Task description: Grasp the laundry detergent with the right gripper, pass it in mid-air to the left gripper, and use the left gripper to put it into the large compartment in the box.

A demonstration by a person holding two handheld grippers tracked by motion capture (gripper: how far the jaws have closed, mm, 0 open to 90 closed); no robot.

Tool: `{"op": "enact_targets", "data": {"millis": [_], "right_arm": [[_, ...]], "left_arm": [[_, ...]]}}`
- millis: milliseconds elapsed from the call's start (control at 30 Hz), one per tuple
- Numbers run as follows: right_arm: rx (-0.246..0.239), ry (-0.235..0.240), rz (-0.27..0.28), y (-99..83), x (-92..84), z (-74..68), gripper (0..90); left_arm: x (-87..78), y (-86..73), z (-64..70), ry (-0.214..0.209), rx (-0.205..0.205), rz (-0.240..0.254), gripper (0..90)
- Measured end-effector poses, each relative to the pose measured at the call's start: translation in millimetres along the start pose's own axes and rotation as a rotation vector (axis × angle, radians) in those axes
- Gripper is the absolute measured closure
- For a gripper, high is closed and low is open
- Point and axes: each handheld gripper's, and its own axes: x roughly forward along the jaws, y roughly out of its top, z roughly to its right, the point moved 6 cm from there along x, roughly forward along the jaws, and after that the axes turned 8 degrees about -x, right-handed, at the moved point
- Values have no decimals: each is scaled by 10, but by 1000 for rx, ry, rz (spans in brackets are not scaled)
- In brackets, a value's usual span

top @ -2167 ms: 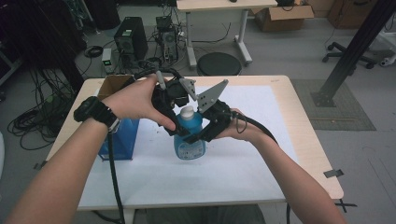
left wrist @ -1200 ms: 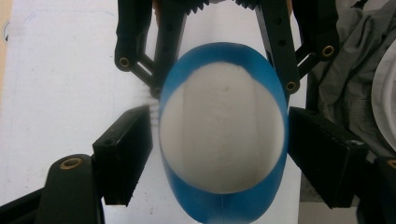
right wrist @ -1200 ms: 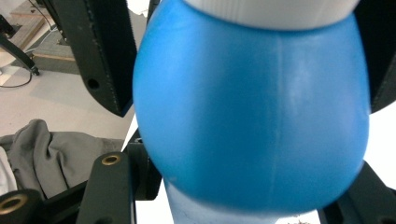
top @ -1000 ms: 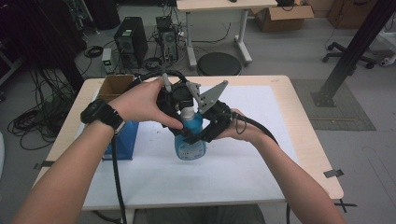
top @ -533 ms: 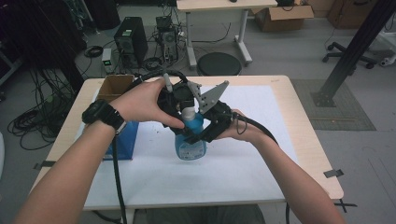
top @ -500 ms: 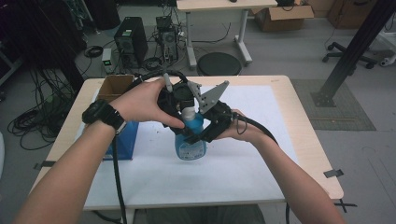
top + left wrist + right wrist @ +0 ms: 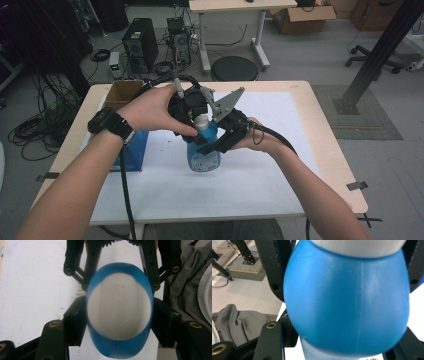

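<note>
Counter (image 7: 320, 165): pale wood top, white sheet (image 7: 260, 170) across middle. Blue box (image 7: 131, 152) near left edge, open cardboard box (image 7: 122, 93) behind it. Blue bottle (image 7: 204, 150): upright at sheet centre, label facing person. Right gripper (image 7: 220, 145): jaws clamped on bottle's blue shoulder from right. Left gripper (image 7: 194, 112): above bottle, jaws closed on either side of white cap (image 7: 119, 306). Black watch (image 7: 107, 121) on left wrist.

bottle (image 7: 204, 150): blue plastic, label on its front, upright on the worktop (image 7: 280, 180)
cap (image 7: 119, 311): white, oval, on the bottle's neck
</note>
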Motion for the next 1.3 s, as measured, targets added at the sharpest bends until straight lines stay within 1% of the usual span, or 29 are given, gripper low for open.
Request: {"op": "enact_targets", "data": {"millis": [200, 233, 300, 400, 467, 500, 533, 567, 600, 633, 667, 700, 733, 767, 800, 833, 867, 900, 933, 967, 1000, 1033, 1067, 1100, 1133, 1167, 1233, 1267, 1300], "right_arm": [[3, 5, 12, 7, -11, 7, 426], [5, 9, 17, 9, -11, 8, 425], [13, 18, 25, 10, -13, 11, 420], [17, 11, 32, 13, -18, 24, 402], [28, -29, 38, 8, -31, 52, 240], [60, -34, -2, -62, -55, 78, 176], [60, -34, -2, -62, -55, 78, 176], [67, -36, -9, -82, -64, 84, 157], [99, -59, -27, -178, -135, 124, 87], [113, -67, -42, -224, -174, 136, 67], [116, -88, -61, -272, -220, 149, 52], [116, -88, -61, -272, -220, 149, 52], [140, -105, -100, -392, -330, 160, 28], [140, -105, -100, -392, -330, 160, 28], [149, -110, -121, -438, -367, 164, 25], [169, -117, -181, -576, -462, 162, 9], [174, -111, -218, -650, -509, 156, 16], [180, -108, -257, -724, -559, 147, 19], [180, -108, -257, -724, -559, 147, 19], [207, -95, -323, -871, -664, 131, 23], [219, -92, -358, -940, -721, 122, 32], [226, -102, -389, -1005, -783, 119, 35], [226, -102, -389, -1005, -783, 119, 35], [257, -96, -425, -1117, -912, 104, 43], [274, -91, -447, -1166, -979, 90, 46], [274, -91, -447, -1166, -979, 90, 46], [283, -104, -492, -1249, -1110, 79, 44], [299, -107, -524, -1307, -1229, 61, 49], [299, -107, -524, -1307, -1229, 61, 49]], "left_arm": [[-23, 13, -8, -8, -14, -1, 382], [-32, 15, -13, -19, -24, -4, 382], [-39, 20, -20, -20, -31, -1, 383], [-61, 22, -43, -15, -44, 2, 383], [-113, 14, -78, -13, -69, 3, 383], [-178, 3, -107, -9, -99, 5, 383], [-178, 3, -107, -9, -99, 5, 383], [-231, -7, -132, -4, -119, 6, 383], [-317, -28, -179, 12, -158, 1, 383], [-317, -28, -179, 12, -158, 1, 383], [-407, -51, -236, 41, -206, -3, 383], [-407, -51, -236, 41, -206, -3, 383], [-499, -83, -306, 75, -260, -15, 382], [-499, -83, -306, 75, -260, -15, 382], [-544, -97, -343, 94, -292, -14, 382], [-634, -132, -418, 136, -364, -19, 382], [-682, -153, -461, 158, -405, -16, 382], [-718, -169, -492, 174, -427, -15, 382], [-718, -169, -492, 174, -427, -15, 382], [-826, -220, -584, 213, -502, 7, 382], [-877, -242, -620, 228, -525, 18, 382], [-928, -265, -655, 244, -562, 35, 382], [-928, -265, -655, 244, -562, 35, 382], [-1028, -312, -719, 264, -628, 63, 383], [-1028, -312, -719, 264, -628, 63, 382], [-1077, -337, -746, 274, -658, 73, 382], [-1170, -388, -804, 296, -715, 93, 382], [-1216, -416, -829, 308, -745, 98, 382], [-1258, -445, -854, 321, -769, 101, 382]]}}
